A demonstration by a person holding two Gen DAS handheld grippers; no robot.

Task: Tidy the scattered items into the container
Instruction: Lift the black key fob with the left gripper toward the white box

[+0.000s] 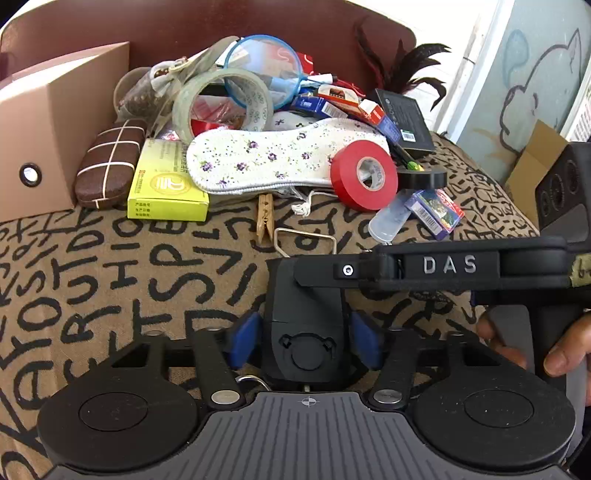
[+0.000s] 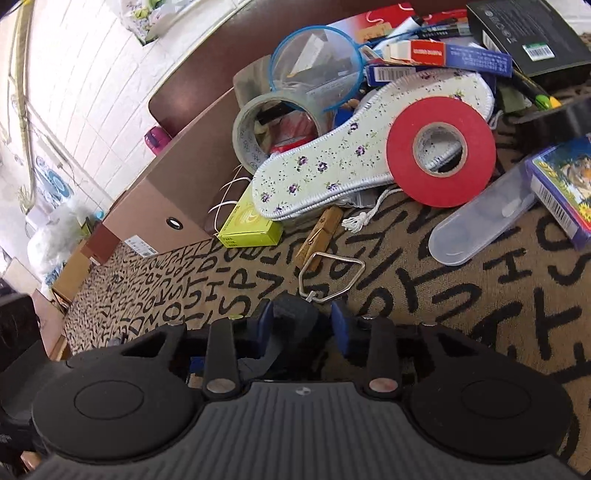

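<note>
A pile of scattered items lies on the letter-print cloth: a floral insole (image 1: 266,158) (image 2: 354,155), a red tape roll (image 1: 364,177) (image 2: 441,147), a clear tape roll (image 1: 221,103) (image 2: 273,125), a yellow box (image 1: 168,182) (image 2: 251,225), a wooden clothespin (image 1: 265,218) (image 2: 319,236) and a wire ring (image 1: 304,242) (image 2: 330,275). The brown cardboard box (image 1: 44,122) (image 2: 166,184) stands at the left. My left gripper (image 1: 304,339) is closed around the head of the right gripper's device. My right gripper (image 2: 303,325) is shut on a dark object with the wire ring at its tip.
A brown glasses case (image 1: 110,162), a blue-rimmed strainer (image 1: 264,70) (image 2: 317,59), a black carton (image 1: 404,118) (image 2: 528,33), a card pack (image 1: 436,212) (image 2: 565,184) and a clear plastic case (image 1: 388,221) (image 2: 480,225) lie in the pile. A maroon headboard (image 1: 184,22) stands behind.
</note>
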